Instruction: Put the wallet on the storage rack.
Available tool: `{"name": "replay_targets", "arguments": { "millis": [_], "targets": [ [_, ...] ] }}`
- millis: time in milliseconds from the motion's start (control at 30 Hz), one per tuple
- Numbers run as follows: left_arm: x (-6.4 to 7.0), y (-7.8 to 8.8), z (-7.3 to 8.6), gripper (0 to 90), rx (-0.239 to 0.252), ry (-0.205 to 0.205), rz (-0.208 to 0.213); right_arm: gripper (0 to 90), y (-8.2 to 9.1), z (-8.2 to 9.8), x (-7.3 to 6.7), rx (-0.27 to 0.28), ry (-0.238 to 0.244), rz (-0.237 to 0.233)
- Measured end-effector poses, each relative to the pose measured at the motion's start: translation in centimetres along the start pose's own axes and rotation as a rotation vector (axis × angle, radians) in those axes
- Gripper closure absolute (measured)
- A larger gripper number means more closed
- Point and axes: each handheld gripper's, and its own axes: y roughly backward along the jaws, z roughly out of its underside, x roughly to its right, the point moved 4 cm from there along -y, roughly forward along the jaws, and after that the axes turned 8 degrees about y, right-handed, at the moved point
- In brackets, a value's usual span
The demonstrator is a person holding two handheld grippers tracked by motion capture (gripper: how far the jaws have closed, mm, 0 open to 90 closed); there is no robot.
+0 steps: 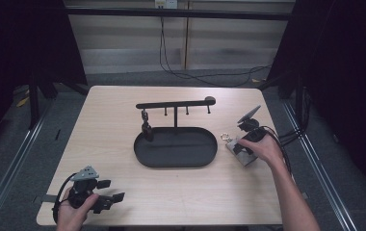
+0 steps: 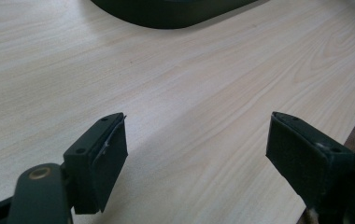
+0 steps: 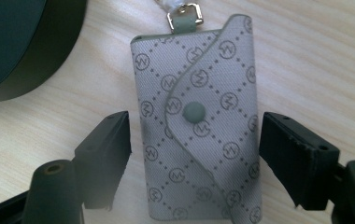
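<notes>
A grey key pouch with a diamond monogram pattern, a snap button and a metal clasp lies flat on the wooden table, right of the black tray. My right gripper points down at it, one jaw on each long side. A narrow gap shows at the left pad, and the right pad stands at the pouch's edge. In the high view the right gripper sits over the pouch. My left gripper rests near the front left corner, open over bare wood.
A black oval tray sits mid-table, with a black hook stand rising from its back edge. A small dark item hangs from the stand's left hook. The tray's rim also shows in the left gripper view and right gripper view.
</notes>
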Motion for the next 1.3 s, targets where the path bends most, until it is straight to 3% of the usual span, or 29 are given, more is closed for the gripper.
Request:
{"name": "replay_targets", "arguments": {
  "millis": [100, 567, 733, 1000, 1100, 1300],
  "targets": [
    [0.0, 0.0, 0.0, 20.4, -0.002, 0.002, 0.003, 24.8, -0.3, -0.2, -0.1, -0.009, 0.011, 0.023],
    [0.1, -0.2, 0.0, 20.4, -0.010, 0.000, 0.012, 24.8, -1.8, -0.4, -0.1, -0.072, 0.030, 0.043],
    [0.1, -0.1, 0.0, 20.4, -0.012, 0.001, 0.012, 25.5, -2.0, -0.5, 0.0, -0.079, 0.018, 0.028],
    [0.0, -0.3, -0.1, 20.4, -0.024, 0.002, 0.017, 25.8, -2.2, -0.7, -0.1, -0.095, 0.012, 0.043],
    [0.0, -0.3, -0.1, 20.4, -0.022, 0.004, 0.019, 28.1, -2.2, -1.0, -0.3, -0.129, 0.007, 0.047],
    [0.1, -0.3, 0.0, 20.4, -0.032, -0.002, 0.020, 31.3, -1.8, -1.3, -0.2, -0.122, -0.016, 0.032]
  ]
}}
